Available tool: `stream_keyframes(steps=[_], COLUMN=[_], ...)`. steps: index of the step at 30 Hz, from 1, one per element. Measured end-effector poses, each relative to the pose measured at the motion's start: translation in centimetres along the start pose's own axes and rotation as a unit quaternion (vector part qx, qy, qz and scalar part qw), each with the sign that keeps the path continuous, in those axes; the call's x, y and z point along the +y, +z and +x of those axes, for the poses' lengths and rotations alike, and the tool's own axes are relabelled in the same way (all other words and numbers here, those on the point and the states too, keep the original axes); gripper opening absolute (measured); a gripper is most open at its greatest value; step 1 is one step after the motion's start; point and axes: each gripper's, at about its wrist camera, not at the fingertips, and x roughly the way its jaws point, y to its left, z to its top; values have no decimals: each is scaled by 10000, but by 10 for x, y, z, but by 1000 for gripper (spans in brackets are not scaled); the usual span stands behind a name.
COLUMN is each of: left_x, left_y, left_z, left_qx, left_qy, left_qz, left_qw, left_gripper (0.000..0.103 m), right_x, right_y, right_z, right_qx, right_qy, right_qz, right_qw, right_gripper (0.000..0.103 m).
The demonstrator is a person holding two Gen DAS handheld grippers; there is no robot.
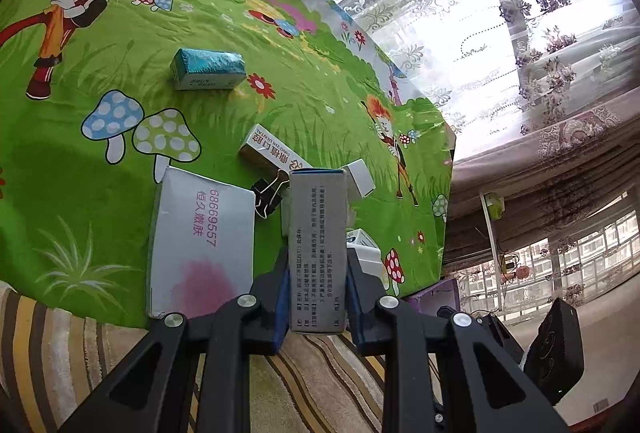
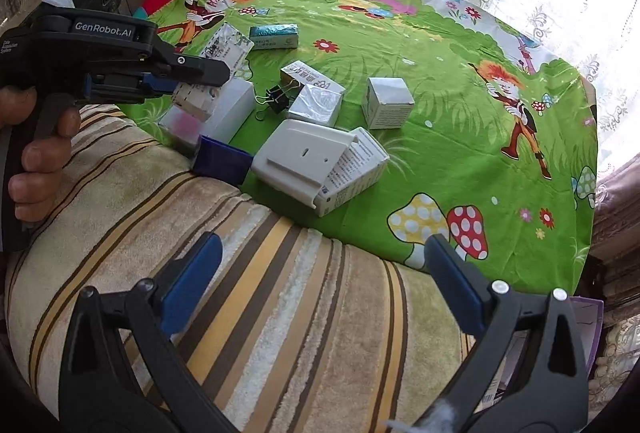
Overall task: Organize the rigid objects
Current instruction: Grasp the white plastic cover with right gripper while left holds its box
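My left gripper [image 1: 318,297] is shut on a long grey printed box [image 1: 318,249], held above the green cartoon cloth [image 1: 120,73]; it shows in the right wrist view [image 2: 200,89] too, with the box [image 2: 216,61] raised. Below it lie a flat white box with pink print [image 1: 204,241], a black binder clip [image 1: 268,193], a gold-and-white box [image 1: 272,153] and a teal box [image 1: 208,69]. My right gripper [image 2: 324,269] is open and empty over the striped cushion [image 2: 280,293]. Ahead of it lie a white plastic holder [image 2: 300,157], a printed carton [image 2: 356,169], a silver box [image 2: 316,105] and a white cube box [image 2: 386,103].
A dark blue flat item [image 2: 222,161] lies at the cloth's near edge. Lace curtains [image 1: 520,33] and a window stand behind the table. A black device [image 1: 556,349] sits low on the right.
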Motion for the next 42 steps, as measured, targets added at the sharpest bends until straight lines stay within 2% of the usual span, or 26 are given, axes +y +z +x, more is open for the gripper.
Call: stream_keyframes(steps=[3, 8, 14, 19, 23, 27, 36, 39, 42], left_x=[3, 8, 10, 13, 16, 18, 18, 19, 19], left_y=[-6, -11, -11, -12, -12, -12, -13, -13, -13], left_z=[-6, -13, -12, -13, -12, -10, -8, -7, -6], left_qx=[-62, -168, -174, -148, -135, -111, -68, -65, -51], left_qy=[-134, -262, -273, -270, -282, -285, -243, -238, -224], left_qz=[-38, -116, -151, -170, -216, -248, -262, -274, -268], left_qw=[9999, 9994, 9994, 9994, 9993, 9992, 9993, 9993, 9994], left_gripper=[25, 25, 25, 25, 25, 25, 25, 25, 25], right_x=[11, 12, 23, 33, 33, 31, 43, 41, 38], right_y=[7, 31, 53, 58, 66, 69, 65, 68, 69], right_z=[4, 14, 39, 63, 83, 98, 105, 102, 99], right_qx=[39, 34, 340, 772, 1085, 1356, 1344, 1259, 1214], right_qy=[70, 539, 365, 491, 570, 653, 528, 664, 770], right_qz=[-628, -1597, -2779, -3316, -3314, -3258, -3471, -3354, -3289], right_qw=[9980, 9857, 9593, 9390, 9355, 9334, 9266, 9313, 9334], right_gripper=[102, 102, 102, 102, 100, 86, 83, 72, 69])
